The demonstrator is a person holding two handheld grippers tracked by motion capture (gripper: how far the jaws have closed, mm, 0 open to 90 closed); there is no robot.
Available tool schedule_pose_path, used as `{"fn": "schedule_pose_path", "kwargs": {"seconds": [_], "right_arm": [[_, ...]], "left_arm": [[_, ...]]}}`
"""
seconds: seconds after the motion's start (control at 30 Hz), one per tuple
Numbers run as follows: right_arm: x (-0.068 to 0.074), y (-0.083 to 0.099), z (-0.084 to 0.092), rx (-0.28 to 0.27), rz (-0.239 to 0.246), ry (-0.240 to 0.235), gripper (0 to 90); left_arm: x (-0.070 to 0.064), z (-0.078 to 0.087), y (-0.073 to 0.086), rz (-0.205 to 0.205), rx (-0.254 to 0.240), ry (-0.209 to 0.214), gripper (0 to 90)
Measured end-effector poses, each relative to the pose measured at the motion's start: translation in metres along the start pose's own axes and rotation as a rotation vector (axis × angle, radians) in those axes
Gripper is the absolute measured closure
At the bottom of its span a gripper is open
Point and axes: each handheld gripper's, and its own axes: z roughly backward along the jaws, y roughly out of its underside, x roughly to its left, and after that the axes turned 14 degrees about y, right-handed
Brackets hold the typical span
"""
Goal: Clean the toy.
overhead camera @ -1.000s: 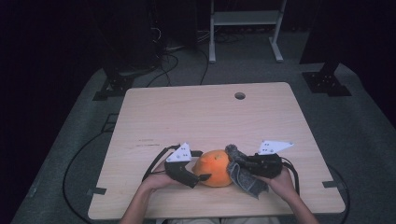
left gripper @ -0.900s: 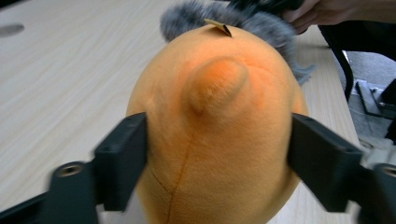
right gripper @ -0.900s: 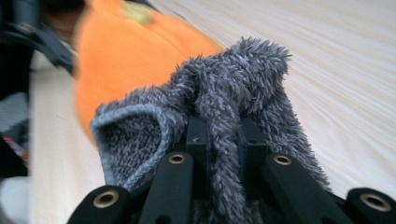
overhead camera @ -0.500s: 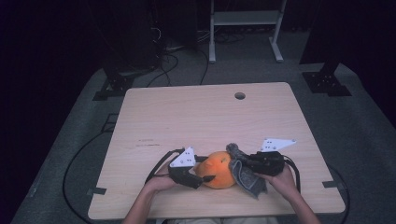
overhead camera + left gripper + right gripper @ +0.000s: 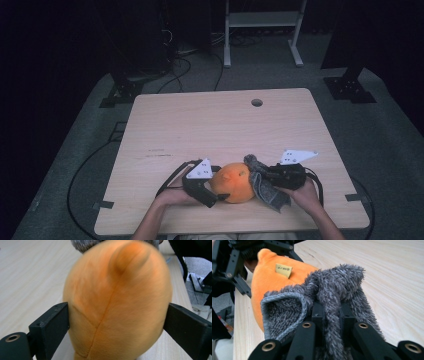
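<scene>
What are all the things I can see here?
Plush toy: one, orange, near edge of the table, between the two grippers.
Fuzzy cloth: one, grey, against the toy's right side.
Table: one, light wood, with a round hole near its far edge.
Stand: one, white, on the floor behind.
Left gripper: black, jaws around the toy, just opened wider.
Right gripper: black, shut on the cloth.

We count one orange plush toy (image 5: 234, 182), one grey fuzzy cloth (image 5: 265, 187), two grippers, left gripper (image 5: 212, 187), right gripper (image 5: 267, 175), one tabletop (image 5: 210, 125)
</scene>
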Motion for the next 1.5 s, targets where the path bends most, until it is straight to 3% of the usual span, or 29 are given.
{"fn": "schedule_pose_path", "kwargs": {"seconds": [0.13, 0.2, 0.23, 0.27, 0.33, 0.43, 0.47, 0.53, 0.6, 0.63, 0.7, 0.8, 0.83, 0.93, 1.0, 1.1, 1.2, 1.37, 1.5], "right_arm": [[-0.005, 0.002, 0.004, 0.023, -0.009, 0.03, 78.0], [-0.005, -0.004, 0.012, 0.004, -0.02, 0.059, 78.0], [-0.001, -0.01, 0.019, -0.02, -0.019, 0.055, 78.1], [0.007, -0.022, 0.027, -0.073, -0.004, 0.023, 78.1], [0.02, -0.033, 0.031, -0.109, 0.036, -0.003, 78.1], [0.03, -0.035, 0.022, -0.088, 0.075, -0.026, 78.0], [0.028, -0.03, 0.016, -0.07, 0.074, -0.022, 78.1], [0.013, -0.02, 0.011, -0.077, -0.012, -0.051, 78.1], [0.001, -0.014, 0.014, -0.04, -0.025, 0.02, 78.1], [-0.002, -0.012, 0.017, -0.045, -0.038, 0.03, 78.2], [0.002, -0.015, 0.026, -0.091, -0.045, 0.027, 78.2], [0.018, -0.028, 0.032, -0.154, -0.013, -0.009, 78.1], [0.022, -0.031, 0.032, -0.169, -0.001, 0.003, 78.1], [0.02, -0.032, 0.028, -0.169, -0.001, 0.013, 78.1], [0.019, -0.028, 0.025, -0.152, -0.005, 0.016, 78.2], [0.018, -0.023, 0.019, -0.125, -0.004, 0.026, 78.1], [0.017, -0.02, 0.015, -0.111, -0.014, 0.028, 78.1], [0.021, -0.027, 0.02, -0.157, -0.016, 0.027, 78.1], [0.02, -0.024, 0.016, -0.146, -0.035, 0.017, 78.1]], "left_arm": [[-0.002, 0.002, -0.002, -0.012, -0.038, -0.019, 25.3], [-0.002, 0.003, -0.004, -0.013, -0.05, -0.025, 29.3], [-0.003, 0.003, -0.006, -0.01, -0.055, -0.026, 30.1], [-0.003, 0.002, -0.007, -0.013, -0.056, -0.029, 30.6], [-0.004, 0.001, -0.008, -0.01, -0.068, -0.03, 31.3], [-0.004, 0.001, -0.01, -0.006, -0.084, -0.031, 33.0], [-0.004, 0.001, -0.011, -0.006, -0.085, -0.035, 33.8], [-0.004, 0.001, -0.011, 0.005, -0.106, -0.037, 34.5], [-0.003, 0.002, -0.013, 0.01, -0.126, -0.034, 34.7], [-0.004, 0.003, -0.014, 0.009, -0.141, -0.034, 34.9], [-0.005, 0.005, -0.018, 0.005, -0.165, -0.042, 35.1], [-0.007, 0.01, -0.025, 0.009, -0.208, -0.051, 35.2], [-0.008, 0.012, -0.026, 0.011, -0.215, -0.06, 35.2], [-0.009, 0.018, -0.029, 0.005, -0.235, -0.074, 35.2], [-0.011, 0.019, -0.031, -0.002, -0.234, -0.078, 35.3], [-0.011, 0.015, -0.03, -0.005, -0.194, -0.091, 35.3], [-0.01, 0.016, -0.03, 0.0, -0.198, -0.092, 35.3], [-0.012, 0.025, -0.035, -0.007, -0.228, -0.093, 35.4], [-0.011, 0.023, -0.034, -0.004, -0.199, -0.099, 35.4]]}}
